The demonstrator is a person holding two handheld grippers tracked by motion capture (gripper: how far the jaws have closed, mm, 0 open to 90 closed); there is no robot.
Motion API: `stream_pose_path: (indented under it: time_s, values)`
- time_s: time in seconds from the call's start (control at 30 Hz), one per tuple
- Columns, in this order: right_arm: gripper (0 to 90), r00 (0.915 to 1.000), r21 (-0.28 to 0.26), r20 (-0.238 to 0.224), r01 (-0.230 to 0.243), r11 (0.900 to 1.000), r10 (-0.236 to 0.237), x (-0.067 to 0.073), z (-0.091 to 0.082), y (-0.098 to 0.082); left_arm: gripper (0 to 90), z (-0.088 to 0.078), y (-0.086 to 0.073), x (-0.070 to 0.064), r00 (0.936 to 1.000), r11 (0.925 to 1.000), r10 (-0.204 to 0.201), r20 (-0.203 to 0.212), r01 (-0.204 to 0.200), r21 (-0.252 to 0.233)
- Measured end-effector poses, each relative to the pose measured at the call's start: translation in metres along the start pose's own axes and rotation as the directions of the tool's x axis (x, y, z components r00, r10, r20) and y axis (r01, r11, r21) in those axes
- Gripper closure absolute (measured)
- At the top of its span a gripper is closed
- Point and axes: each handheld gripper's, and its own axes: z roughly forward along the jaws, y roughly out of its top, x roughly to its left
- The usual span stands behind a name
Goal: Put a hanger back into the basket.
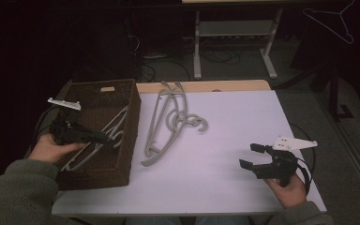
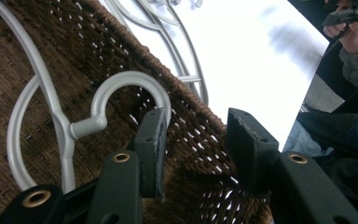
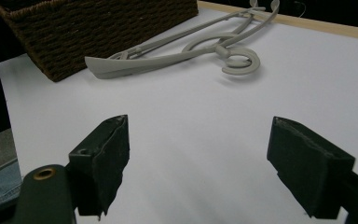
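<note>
With my left gripper [image 1: 107,138] spread, seemingly clear of the hanger [image 2: 121,88] in the basket [image 1: 130,136], I lift straight out.

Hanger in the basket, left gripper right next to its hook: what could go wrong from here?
1. The left gripper has its jaws apart beside the hanger's hook, not around it; pulling out sloppily may snag the hook and drag the hanger out of the basket.
2. The hanger in the basket leans up toward the rim, so a bump could tip it out.
3. The hangers on the table lie overlapped; the right gripper may lift both.
</note>
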Motion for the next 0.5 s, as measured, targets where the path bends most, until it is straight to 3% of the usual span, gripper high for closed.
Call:
stream_pose_path:
  time_s: [0.5]
  values:
    - [19.9, 1.0000, 0.001, 0.001, -0.002, 1.000, 0.002, -0.001, 0.000, 0.000, 50.4, 0.012, 0.013, -0.013, 0.9998, 0.9998, 0.016, 0.007, -0.016, -0.013]
